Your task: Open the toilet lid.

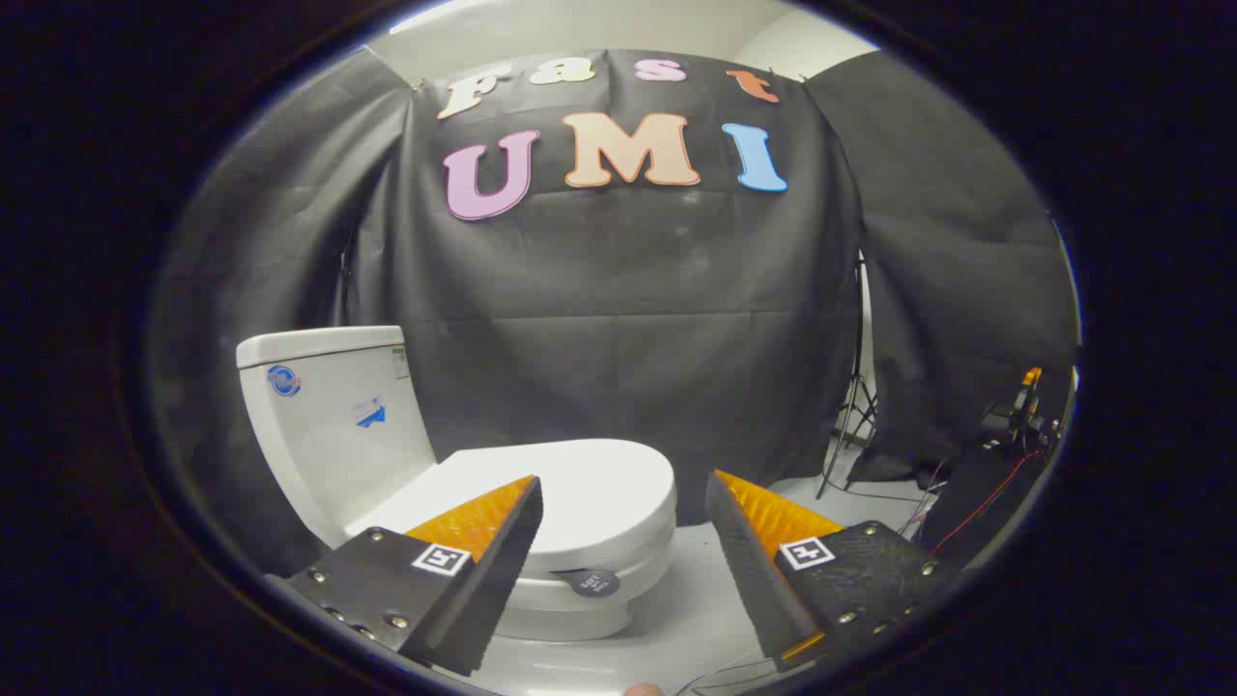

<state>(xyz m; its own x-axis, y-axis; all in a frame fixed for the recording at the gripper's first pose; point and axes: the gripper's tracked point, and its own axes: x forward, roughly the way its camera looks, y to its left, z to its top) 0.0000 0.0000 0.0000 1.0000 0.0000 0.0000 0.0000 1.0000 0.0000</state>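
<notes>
At about nine o'clock from the jaws stands the toilet tank (329, 425), upright against the black cloth wall (628, 319), which is where a raised lid would come to rest. Running from the tank toward the middle is the toilet lid (589, 483), lying flat and closed on the bowl (580, 604); its rounded front edge lies between the two fingers and just beyond them, roughly at twelve o'clock, with the left finger overlapping its near side in the view. A small dark round tag (592, 581) hangs at the front below the lid's rim. The gripper (623, 541) has its jaws spread wide and holding nothing, probably so that the lid's front lip can pass between them or be hooked from beneath; whether either finger touches the lid I cannot tell. The task looks unstarted, and the next move likely calls for getting a finger under that front rim and swinging upward toward the tank. At about two to three o'clock, well apart on the pale floor (705, 619), stand a light stand (854, 387) and some cabled equipment (1015, 425), clear of the lid's swing.
</notes>
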